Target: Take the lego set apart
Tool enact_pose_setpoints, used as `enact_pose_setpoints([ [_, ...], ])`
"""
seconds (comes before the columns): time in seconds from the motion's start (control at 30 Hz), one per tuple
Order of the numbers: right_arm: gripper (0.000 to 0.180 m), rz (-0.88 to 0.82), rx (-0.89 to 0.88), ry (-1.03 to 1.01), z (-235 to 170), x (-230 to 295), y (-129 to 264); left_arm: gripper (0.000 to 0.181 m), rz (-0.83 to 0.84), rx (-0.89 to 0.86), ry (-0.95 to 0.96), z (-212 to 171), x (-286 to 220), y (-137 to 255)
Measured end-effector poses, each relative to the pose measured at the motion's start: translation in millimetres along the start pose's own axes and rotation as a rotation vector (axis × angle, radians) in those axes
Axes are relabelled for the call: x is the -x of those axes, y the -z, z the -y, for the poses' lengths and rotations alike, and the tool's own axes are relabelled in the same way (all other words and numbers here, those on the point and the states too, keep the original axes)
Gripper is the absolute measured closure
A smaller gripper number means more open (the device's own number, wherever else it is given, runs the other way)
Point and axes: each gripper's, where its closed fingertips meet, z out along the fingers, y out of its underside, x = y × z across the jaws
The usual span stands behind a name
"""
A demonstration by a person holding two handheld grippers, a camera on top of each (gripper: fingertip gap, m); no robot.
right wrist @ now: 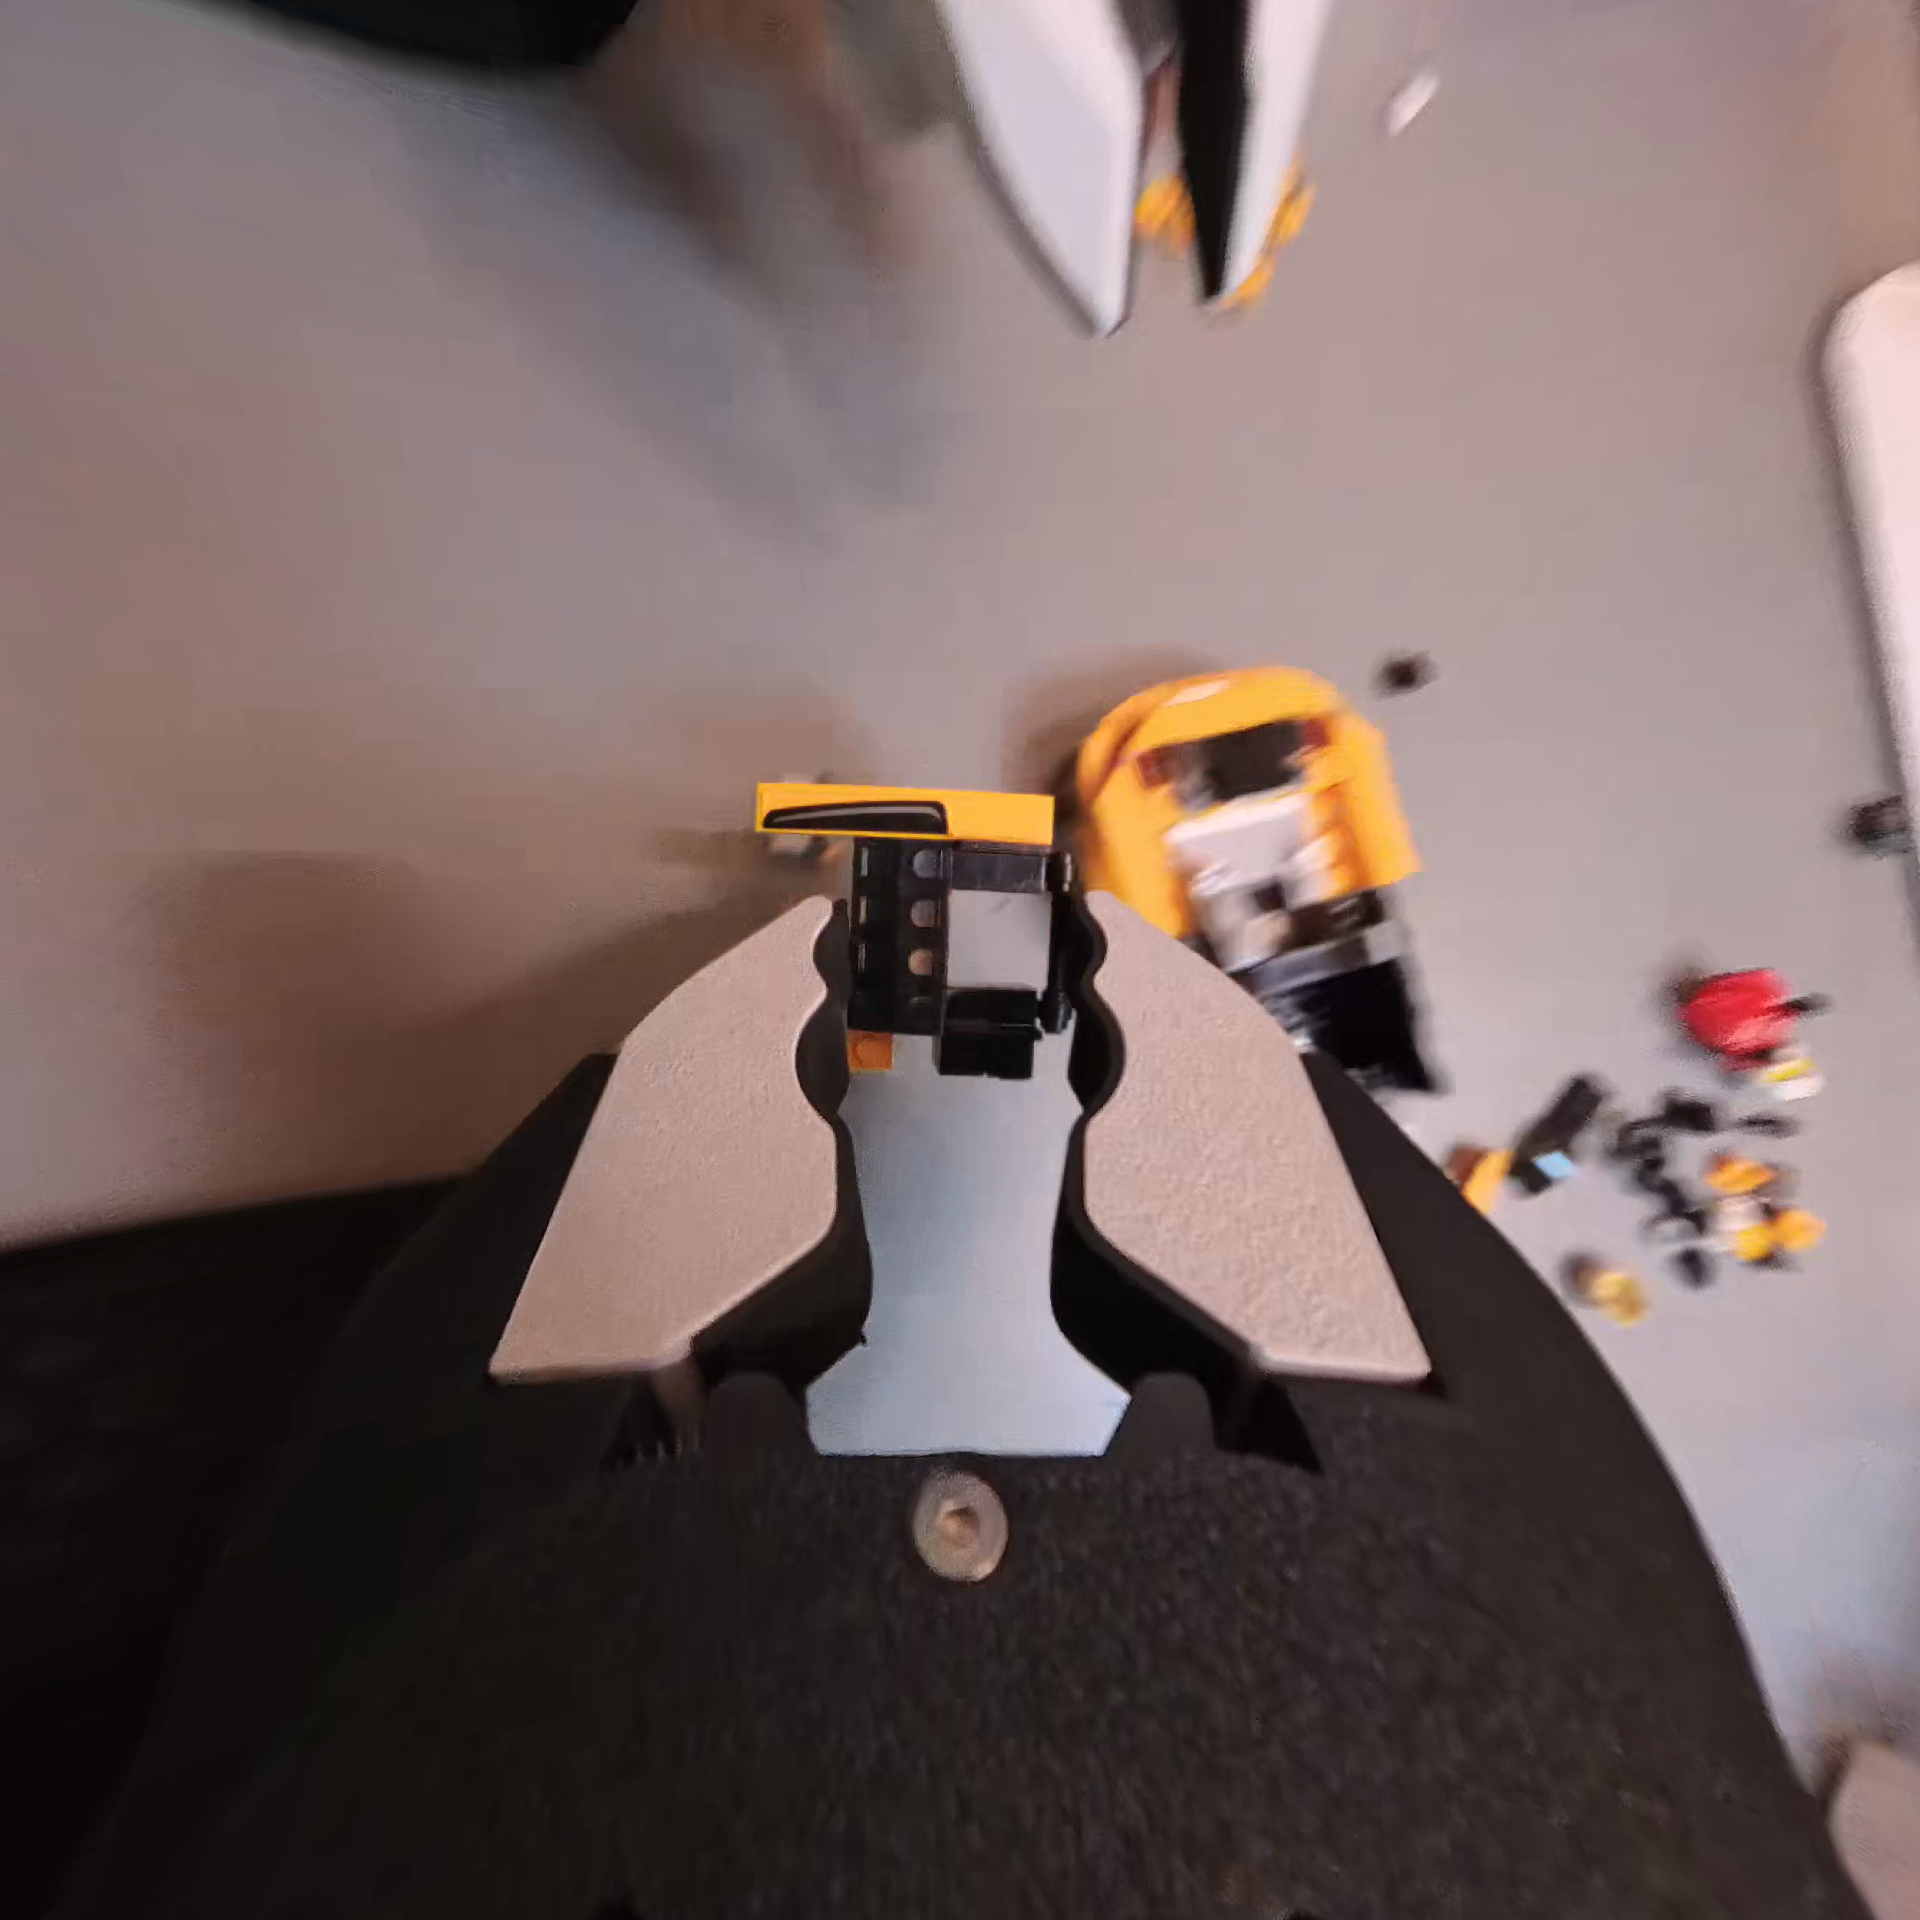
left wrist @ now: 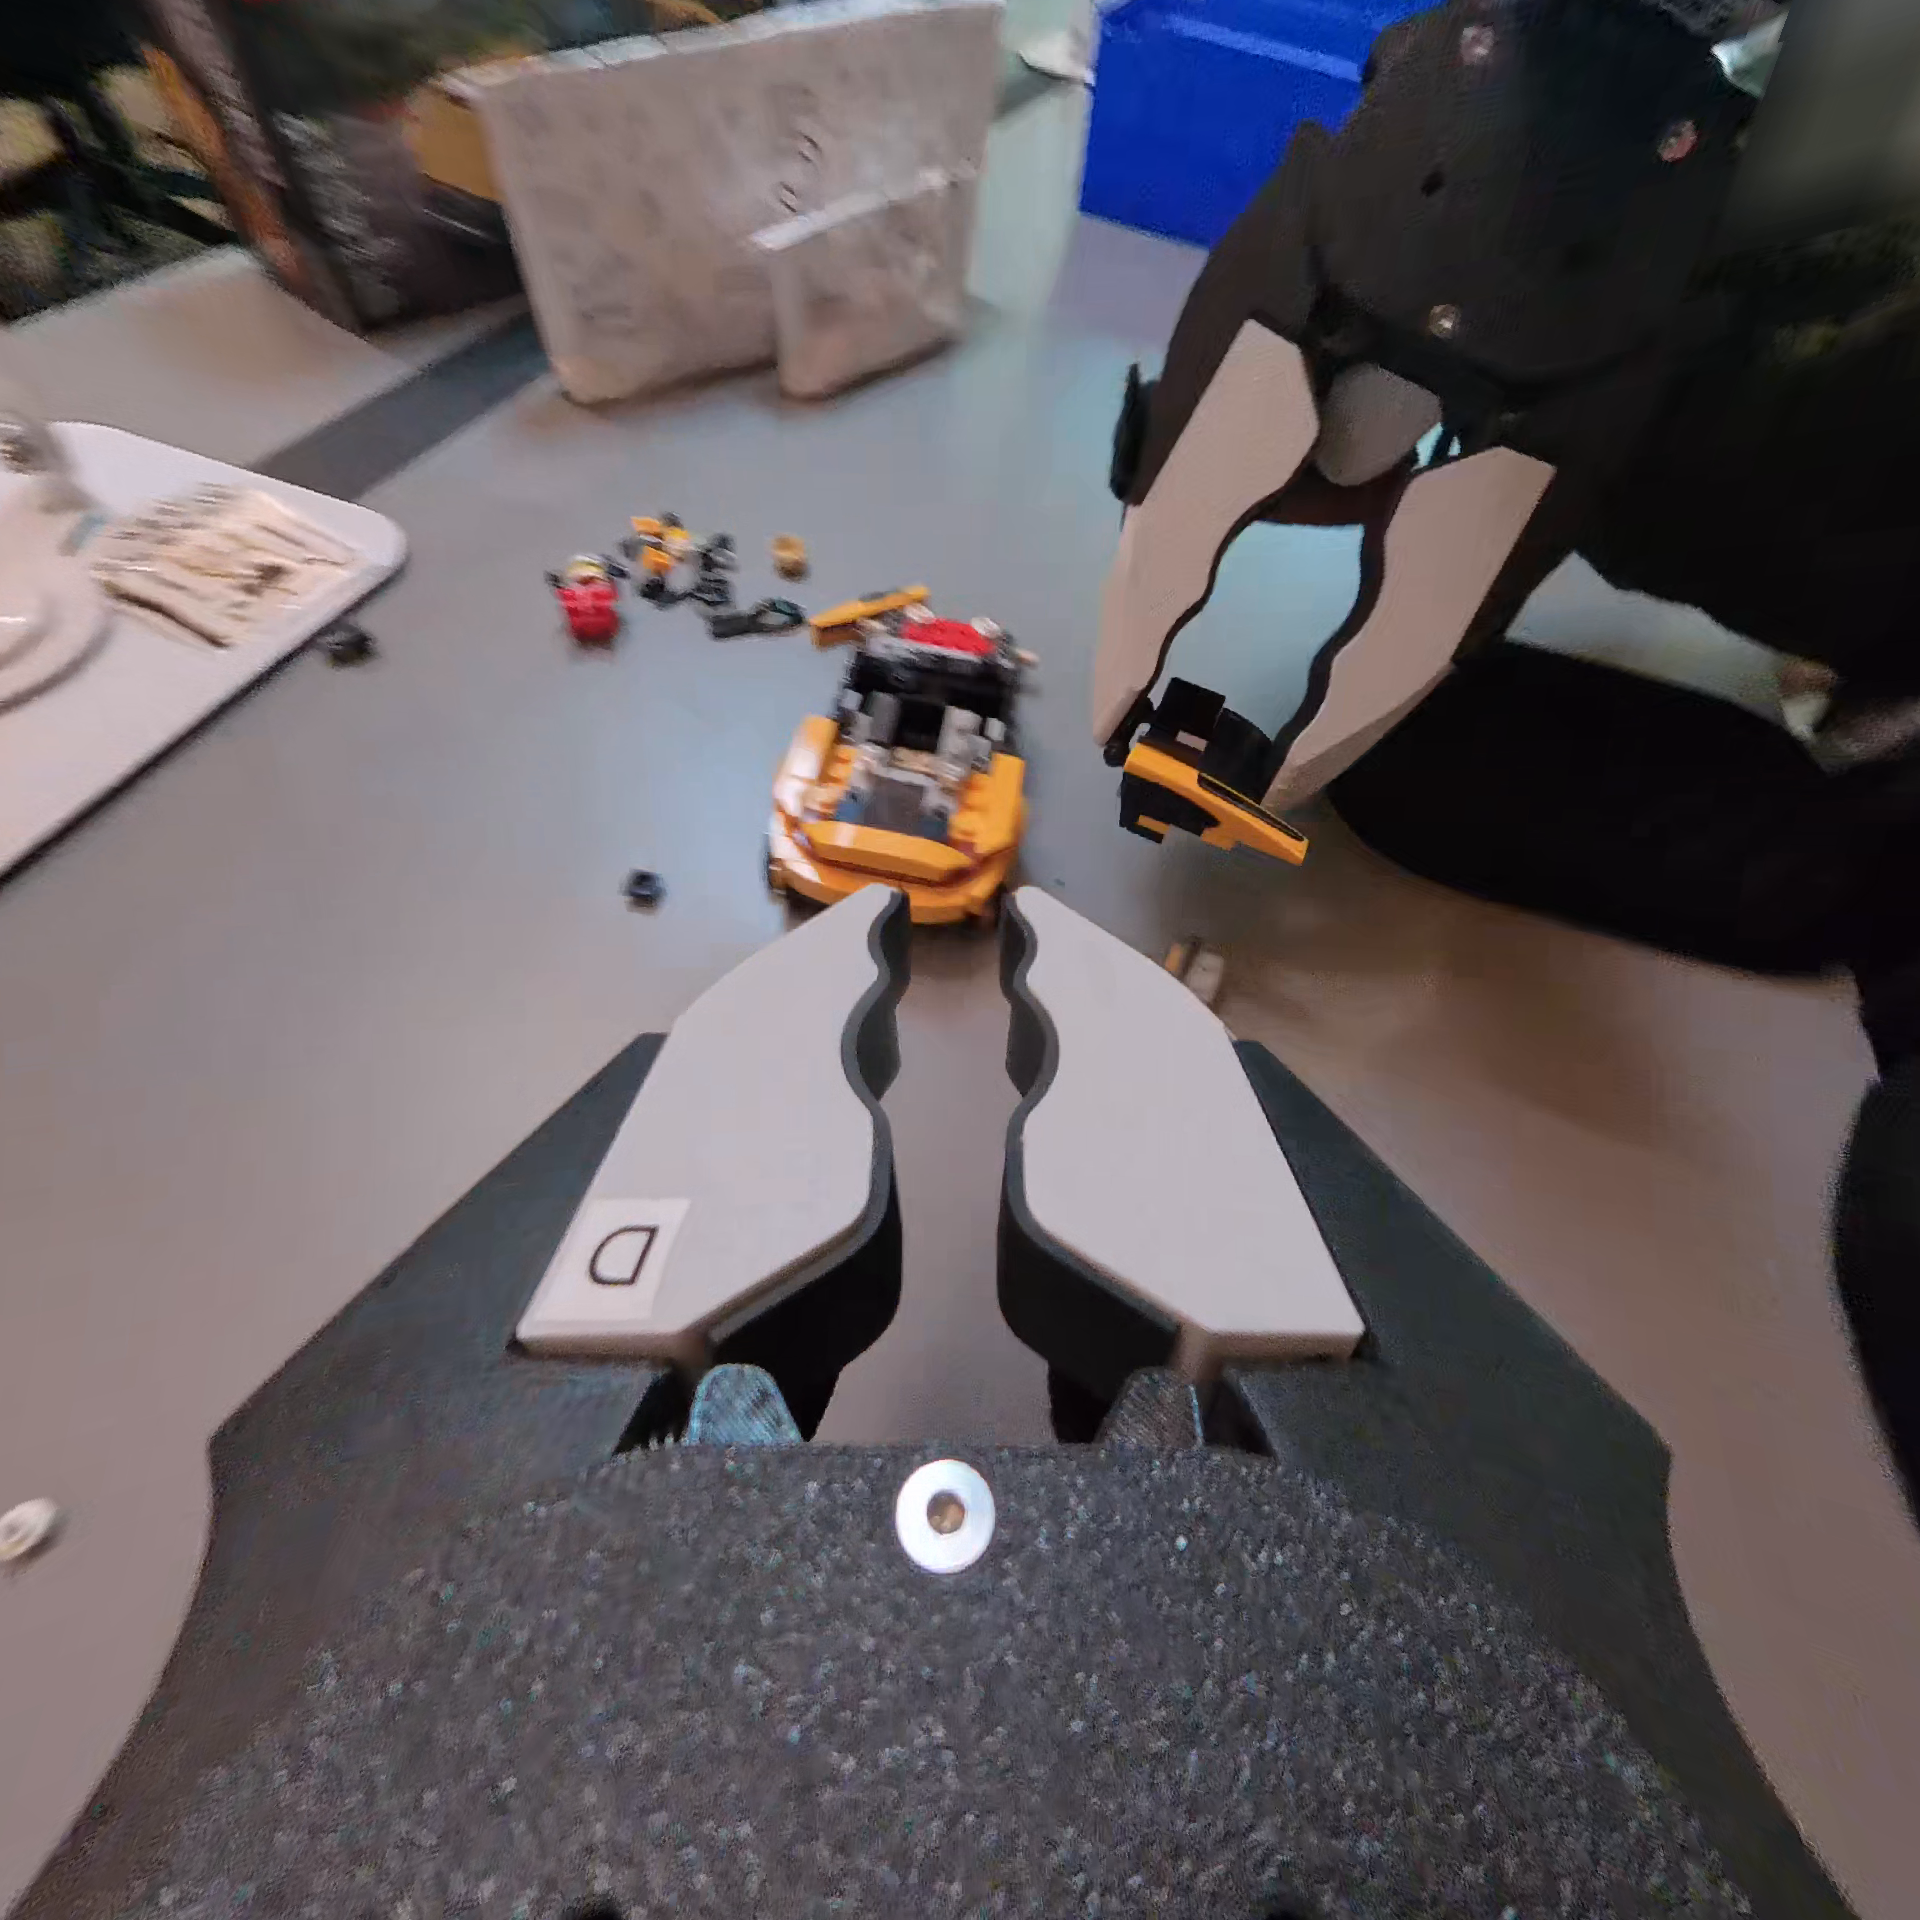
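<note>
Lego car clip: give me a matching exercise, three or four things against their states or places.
Things:
1. lego car
2. orange and black chunk
3. left gripper
4. loose pieces

States:
A. held off the table
B. scattered behind the car
C. resting on the table
D. empty, slightly apart

Pairs: 1-C, 2-A, 3-D, 4-B

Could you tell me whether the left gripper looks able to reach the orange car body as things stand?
Probably yes: the left gripper is empty, fingers slightly apart, right at the orange car body, with nothing between.
</note>
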Motion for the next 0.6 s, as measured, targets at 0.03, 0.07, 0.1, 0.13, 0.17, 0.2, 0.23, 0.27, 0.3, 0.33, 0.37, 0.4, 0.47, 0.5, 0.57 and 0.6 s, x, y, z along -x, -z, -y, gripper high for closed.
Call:
enact_pose_setpoints([
  [0.03,0.141,0.025,0.053,-0.01,-13,11,-3,0.164,-0.03,0.031,-0.022,-5,-8,-5],
  [0.07,0.141,0.032,0.095,-0.022,-24,17,-6,0.163,-0.057,0.063,-0.046,-11,-17,-10],
  [0.1,0.141,0.028,0.121,-0.04,-33,19,-9,0.162,-0.084,0.099,-0.072,-17,-26,-16],
  [0.13,0.141,0.042,0.138,-0.063,-39,23,-12,0.16,-0.103,0.137,-0.101,-23,-34,-22],
  [0.17,0.141,0.063,0.147,-0.082,-42,27,-15,0.159,-0.11,0.172,-0.136,-30,-40,-28],
  [0.2,0.139,0.062,0.147,-0.09,-43,28,-18,0.159,-0.11,0.206,-0.172,-37,-45,-33],
  [0.23,0.139,0.039,0.147,-0.095,-44,25,-20,0.158,-0.109,0.24,-0.204,-43,-48,-37],
  [0.27,0.133,0.015,0.154,-0.1,-44,22,-20,0.158,-0.103,0.262,-0.226,-47,-49,-39],
  [0.3,0.127,-0.011,0.159,-0.1,-41,18,-17,0.158,-0.097,0.27,-0.237,-48,-49,-40],
  [0.33,0.124,-0.039,0.148,-0.088,-35,16,-13,0.158,-0.092,0.265,-0.233,-47,-48,-39],
  [0.37,0.123,-0.056,0.124,-0.069,-26,15,-9,0.158,-0.088,0.25,-0.218,-44,-46,-37],
  [0.4,0.123,-0.061,0.093,-0.053,-15,17,-5,0.158,-0.085,0.231,-0.199,-41,-43,-35],
  [0.47,0.135,-0.042,0.052,-0.036,4,22,-7,0.159,-0.074,0.193,-0.167,-34,-36,-30],
  [0.5,0.144,-0.042,0.049,-0.032,10,22,-12,0.16,-0.071,0.181,-0.156,-32,-32,-28],
  [0.57,0.154,-0.024,0.089,-0.026,11,23,-26,0.16,-0.069,0.165,-0.143,-30,-28,-24],
  [0.6,0.158,-0.012,0.12,-0.026,8,23,-33,0.16,-0.07,0.161,-0.14,-29,-27,-21],
])
